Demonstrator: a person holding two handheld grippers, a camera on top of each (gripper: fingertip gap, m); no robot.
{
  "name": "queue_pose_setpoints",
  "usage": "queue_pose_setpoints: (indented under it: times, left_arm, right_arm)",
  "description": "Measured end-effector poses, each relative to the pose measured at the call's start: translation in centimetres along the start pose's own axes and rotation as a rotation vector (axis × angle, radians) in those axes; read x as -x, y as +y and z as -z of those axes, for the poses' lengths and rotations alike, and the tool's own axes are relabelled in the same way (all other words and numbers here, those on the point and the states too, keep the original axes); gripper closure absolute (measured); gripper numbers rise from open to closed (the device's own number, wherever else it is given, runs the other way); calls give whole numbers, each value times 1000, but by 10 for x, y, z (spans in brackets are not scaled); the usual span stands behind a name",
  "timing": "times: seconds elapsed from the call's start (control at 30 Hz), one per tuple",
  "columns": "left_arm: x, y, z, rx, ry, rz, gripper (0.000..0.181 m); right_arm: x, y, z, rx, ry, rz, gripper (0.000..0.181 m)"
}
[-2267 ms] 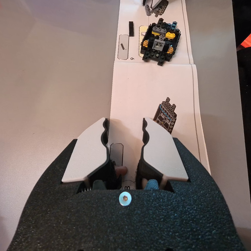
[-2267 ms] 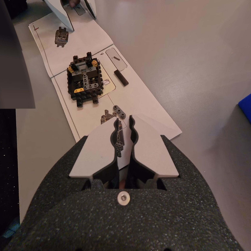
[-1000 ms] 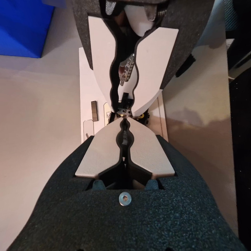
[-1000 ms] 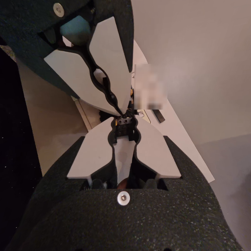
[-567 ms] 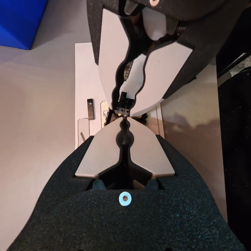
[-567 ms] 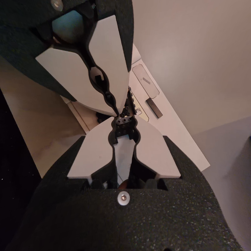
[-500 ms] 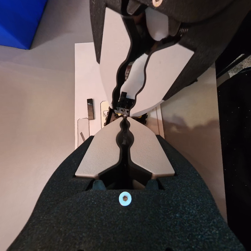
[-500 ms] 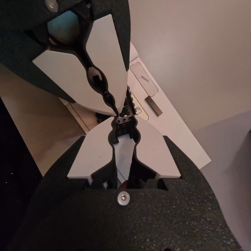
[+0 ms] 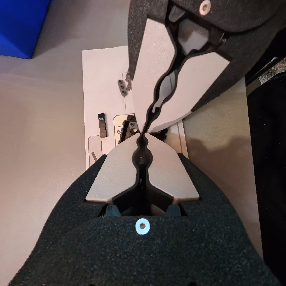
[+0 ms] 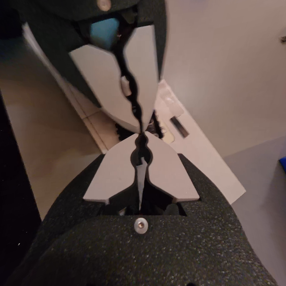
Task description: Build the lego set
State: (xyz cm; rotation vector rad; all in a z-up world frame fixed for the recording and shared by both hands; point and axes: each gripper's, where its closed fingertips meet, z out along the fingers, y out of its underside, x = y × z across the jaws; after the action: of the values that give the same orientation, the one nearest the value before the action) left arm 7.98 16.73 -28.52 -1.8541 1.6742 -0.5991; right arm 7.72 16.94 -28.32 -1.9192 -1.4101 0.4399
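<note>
Left gripper (image 9: 142,135) and right gripper (image 9: 144,130) are seen meeting tip to tip above the model (image 9: 129,131). In the left wrist view the left gripper's fingers are closed, the tips touching and only the wavy inner contour left dark between them; nothing is seen held. The right gripper enters from the upper right, its fingers likewise brought together at the tips, with pale paper visible through the gaps higher up. Whether either tip touches the model cannot be told.

The model, black with grey and yellow parts, rests on the instruction sheet (image 9: 100,74) and is largely hidden beneath the two sets of tips. On the sheet to its left lies a black bar (image 9: 102,125); farther off lies a grey plate (image 9: 122,88) with three studs, just beside the right gripper's edge. The sheet lies on the table (image 9: 38,139). A blue box (image 9: 18,26) is seen at the upper left corner.

In the right wrist view, which is blurred, the right gripper (image 10: 141,135) and the left gripper (image 10: 141,130) are again shown closed and tip to tip, with the model (image 10: 122,133) below and the black bar (image 10: 179,127) to the right on the sheet (image 10: 209,167).
</note>
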Motion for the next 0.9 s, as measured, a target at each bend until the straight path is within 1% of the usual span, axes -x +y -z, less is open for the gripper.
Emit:
queue_pose_setpoints:
  times: [0.1,0.2,0.33,0.37,0.4,0.43,0.47,0.53,0.63,0.7,0.77,0.8,0.9]
  left_arm:
    - [0,0,0,1,2,-3,181]
    - [0,0,0,5,-5,-11,181]
    - [0,0,0,-6,-1,-9,181]
    - [0,0,0,-8,-1,-10,181]
    - [0,0,0,-7,-1,-13,181]
    - [-1,0,0,-3,4,-18,181]
    - [-2,1,0,-1,8,-24,181]
    - [-2,1,0,-6,19,-15,181]
    - [-2,1,1,-12,16,-4,181]
    - [-2,0,1,-12,17,2,181]
    - [-2,0,1,-14,14,8,181]
    - [-2,0,0,-13,10,11,181]
    - [-2,0,1,-7,2,1,181]
  right_arm:
    - [0,0,0,-20,63,33,181]
    - [-7,0,2,-40,155,62,170]
    - [-9,-2,5,-76,292,130,167]
    - [-10,-4,7,-91,336,146,165]
    - [-17,-7,13,-115,415,170,165]
    - [-29,-9,23,-127,531,214,165]
    - [-29,-7,24,-117,523,243,164]
    - [-13,2,13,-122,343,125,163]
    - [-26,2,24,-172,367,72,163]
    - [-34,5,33,-201,338,19,161]
    - [-56,13,53,-241,369,-64,155]
    - [-65,17,64,-274,362,-117,155]
    - [-77,33,96,-371,277,-256,159]
